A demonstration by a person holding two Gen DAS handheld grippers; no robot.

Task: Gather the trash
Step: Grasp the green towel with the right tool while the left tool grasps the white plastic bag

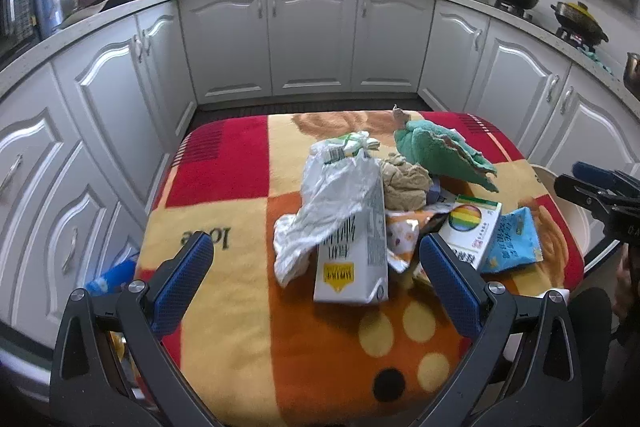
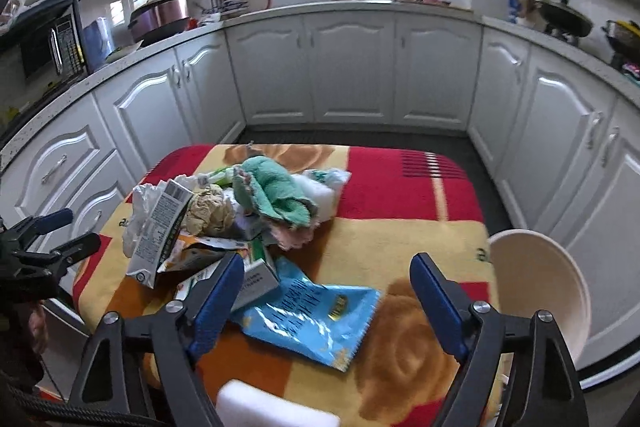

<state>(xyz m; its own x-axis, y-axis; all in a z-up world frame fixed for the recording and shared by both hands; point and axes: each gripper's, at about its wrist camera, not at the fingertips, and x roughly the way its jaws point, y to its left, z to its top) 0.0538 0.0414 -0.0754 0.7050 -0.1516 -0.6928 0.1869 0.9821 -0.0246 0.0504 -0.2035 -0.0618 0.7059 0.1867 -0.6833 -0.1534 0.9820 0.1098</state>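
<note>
A heap of trash lies on a blanket-covered table [image 1: 240, 187]. In the left wrist view a white milk carton [image 1: 354, 259] with a crumpled white plastic bag [image 1: 332, 195] over it lies straight ahead of my left gripper [image 1: 316, 259], which is open and empty. A rainbow-printed box [image 1: 472, 227], a blue snack wrapper [image 1: 512, 243], a brown paper wad [image 1: 404, 183] and a green cloth [image 1: 436, 151] lie to the right. My right gripper [image 2: 328, 279] is open and empty, just above the blue snack wrapper [image 2: 316, 315]. The carton also shows in the right wrist view [image 2: 160, 227].
A cream bowl-shaped bin [image 2: 536, 279] stands at the table's right edge. A white foam block [image 2: 272, 403] lies at the near edge. White kitchen cabinets [image 1: 312, 39] surround the table on three sides. The other gripper shows at each view's side [image 1: 600, 195].
</note>
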